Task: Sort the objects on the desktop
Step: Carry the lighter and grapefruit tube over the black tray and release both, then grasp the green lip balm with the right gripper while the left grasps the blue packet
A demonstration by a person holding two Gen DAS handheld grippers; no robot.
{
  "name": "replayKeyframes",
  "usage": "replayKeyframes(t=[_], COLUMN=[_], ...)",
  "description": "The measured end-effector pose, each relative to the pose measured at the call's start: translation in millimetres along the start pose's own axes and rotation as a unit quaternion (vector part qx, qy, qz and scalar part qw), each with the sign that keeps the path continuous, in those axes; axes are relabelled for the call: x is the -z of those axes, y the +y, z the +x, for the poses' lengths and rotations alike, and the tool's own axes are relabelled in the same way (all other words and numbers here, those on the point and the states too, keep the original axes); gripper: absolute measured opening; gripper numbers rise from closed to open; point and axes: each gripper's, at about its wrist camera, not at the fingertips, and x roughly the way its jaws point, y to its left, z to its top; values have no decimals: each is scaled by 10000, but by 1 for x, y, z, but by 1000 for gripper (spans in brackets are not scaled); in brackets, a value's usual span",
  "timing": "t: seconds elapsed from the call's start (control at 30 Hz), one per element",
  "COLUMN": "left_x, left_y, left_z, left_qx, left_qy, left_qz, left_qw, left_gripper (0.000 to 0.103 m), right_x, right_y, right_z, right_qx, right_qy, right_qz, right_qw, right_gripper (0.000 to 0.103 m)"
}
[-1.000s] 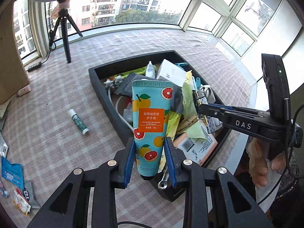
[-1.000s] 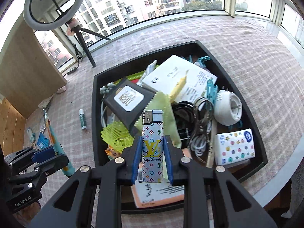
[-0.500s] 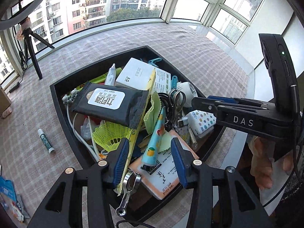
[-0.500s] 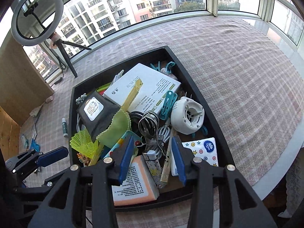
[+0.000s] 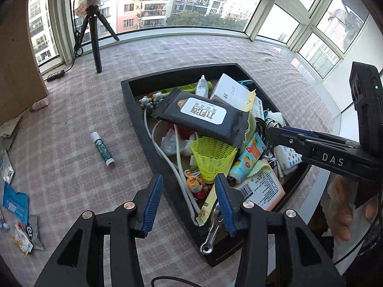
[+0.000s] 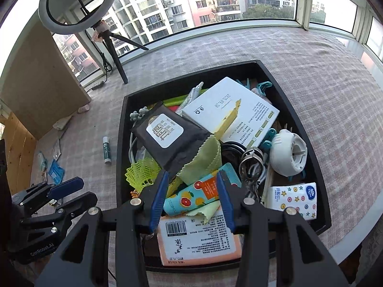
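Observation:
A black tray on the checked tablecloth is full of small objects. The fruit-print hand cream tube lies in it beside a green cloth, a black wipes pack and a yellow-green mesh shuttlecock. My left gripper is open and empty above the tray's near left rim. My right gripper is open and empty above the tube; it also shows in the left wrist view. The lighter is not visible.
A lip balm stick lies on the cloth left of the tray. Small packets lie at the far left. A ring light tripod stands behind. The tray also holds a white box, a tissue pack and a white round device.
Both grippers have let go: the hand cream tube and the lighter dropped into the tray. Both jaws opened wide, and the left gripper swung back to the left.

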Motion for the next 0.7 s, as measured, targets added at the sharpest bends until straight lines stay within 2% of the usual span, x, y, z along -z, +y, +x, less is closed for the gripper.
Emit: replayKeyframes(t=[0.2,0.37,0.5,0.7], left_x=[13,28,40,58], left_y=[66,124,173,236], left_z=[-20,-38,-49,-62], left_qx=[-330,-622,-849,-1097], left_qy=[-96,-136,-126,-169], left_qz=[-648,-1222,-1798,-2587], left_qw=[9973,9905,9800,9596], left_gripper=[43,43,48,56], right_x=[-7,-10,-13,-16], right_y=[52,100,138,188], right_z=[15,31,48,81], right_qx=[-205,-379,-464,-464], right_qy=[96,252,381,643], right_qz=[-390,-784,-1145,-1633], right_qw=[9990,9959,9916,9834], right_gripper=[41,41,47,48])
